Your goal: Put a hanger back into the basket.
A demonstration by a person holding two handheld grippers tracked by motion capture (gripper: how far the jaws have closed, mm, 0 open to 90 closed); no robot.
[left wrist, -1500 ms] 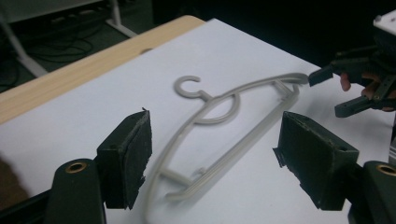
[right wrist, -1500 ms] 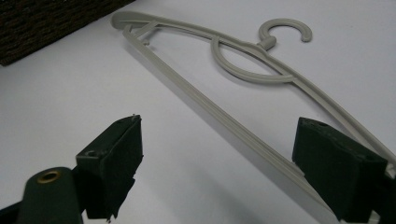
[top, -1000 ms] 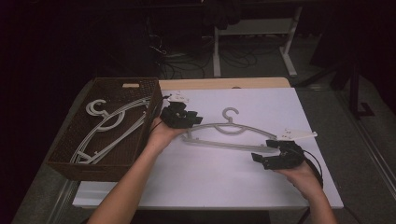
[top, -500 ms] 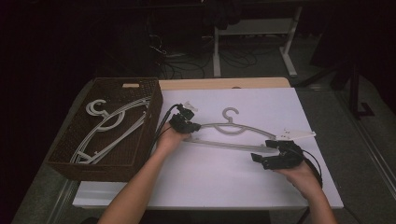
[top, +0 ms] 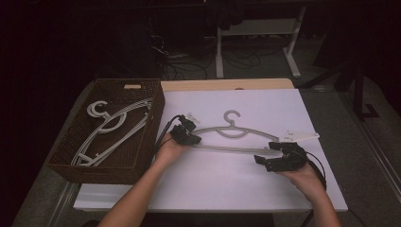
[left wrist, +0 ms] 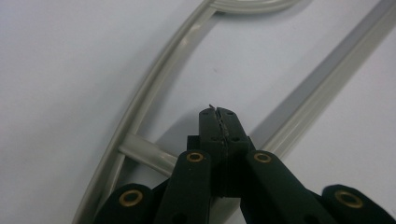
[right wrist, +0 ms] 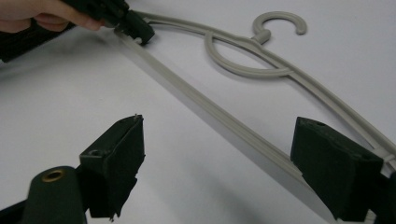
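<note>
A grey plastic hanger [top: 236, 135] lies flat on the white table [top: 227, 184], hook pointing away. My left gripper [top: 188, 136] rests at its left end. In the left gripper view the black jaws [left wrist: 218, 115] are pressed together over the gap between the hanger's curved arm [left wrist: 154, 88] and its straight bar [left wrist: 322, 88], with nothing visible between the pads. My right gripper [top: 265, 153] sits at the hanger's right end, open wide. In the right gripper view [right wrist: 224, 163] the hanger's bar [right wrist: 219, 114] passes between the two pads [right wrist: 123, 154], closer to the right one.
A dark wicker basket [top: 156, 118] stands at the table's left edge with several more grey hangers [top: 111, 125] inside. A white strip [top: 302, 137] lies just beyond the right gripper. Table legs and cables [top: 222, 52] stand on the floor behind.
The left hand has come down and a little toward the near edge, from beside the basket onto the hanger's left end. The right hand has stayed put.
</note>
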